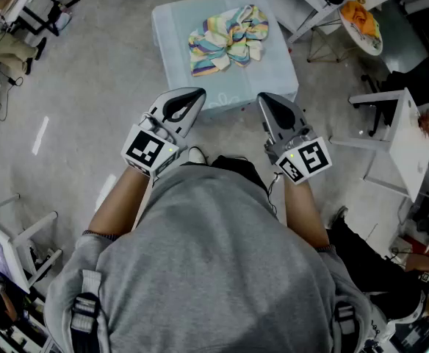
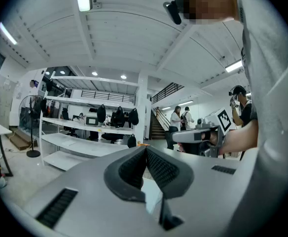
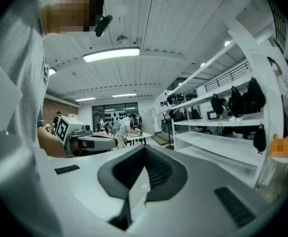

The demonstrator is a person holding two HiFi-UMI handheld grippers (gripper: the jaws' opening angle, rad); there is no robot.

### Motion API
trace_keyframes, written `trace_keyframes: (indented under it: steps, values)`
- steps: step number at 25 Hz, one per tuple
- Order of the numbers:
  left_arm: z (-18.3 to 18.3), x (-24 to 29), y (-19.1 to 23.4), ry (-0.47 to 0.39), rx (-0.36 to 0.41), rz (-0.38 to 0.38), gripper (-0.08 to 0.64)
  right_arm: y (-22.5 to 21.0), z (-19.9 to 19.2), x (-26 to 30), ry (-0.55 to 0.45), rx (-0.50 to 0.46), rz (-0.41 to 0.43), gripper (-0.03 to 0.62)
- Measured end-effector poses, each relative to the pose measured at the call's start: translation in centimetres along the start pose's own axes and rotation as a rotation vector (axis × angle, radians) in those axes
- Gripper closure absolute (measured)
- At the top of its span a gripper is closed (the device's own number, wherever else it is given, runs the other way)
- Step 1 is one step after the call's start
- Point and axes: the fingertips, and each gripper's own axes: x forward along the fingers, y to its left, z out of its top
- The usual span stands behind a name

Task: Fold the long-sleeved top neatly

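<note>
A crumpled long-sleeved top with pastel stripes lies in a heap on a small pale-blue table ahead of me. My left gripper is held level in the air just short of the table's near edge, its jaws shut and empty. My right gripper hovers beside it at the same height, also shut with nothing in it. In the left gripper view the jaws meet at their tips, and the right gripper shows at the right. In the right gripper view the jaws are likewise closed.
White shelving with dark bags stands at the room's side. A round table with orange cloth is at the far right, a white table to my right. Several people stand in the background. Grey floor surrounds the table.
</note>
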Motion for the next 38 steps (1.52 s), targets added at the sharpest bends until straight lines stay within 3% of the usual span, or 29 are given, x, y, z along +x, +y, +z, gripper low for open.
trace_keyframes:
  steps: [6,16,30,33,38]
  values:
    - [-0.1,0.2,-1.4,-0.006,-0.004,0.006,0.543,-0.2,-0.1,-1.4,-0.003,-0.051,-0.039,0.584]
    - [-0.2,-0.4,-1.9,0.006,0.01,0.017,0.543,0.7,-0.2,-2.8,-0.036,0.002,-0.021,0.584]
    - [-0.4,-1.1,-2.3,0.004,0.019,0.011,0.541,1.5,-0.4,-3.0,-0.016,-0.032,-0.024,0.578]
    - [-0.6,-1.2,-2.3,0.008,0.026,0.007,0.507,1.4,-0.6,-2.8,-0.004,-0.04,-0.024,0.509]
    - [-0.9,-0.9,-1.8,0.012,-0.003,0.003,0.304,0.5,-0.8,-2.9,0.006,-0.033,-0.042,0.323]
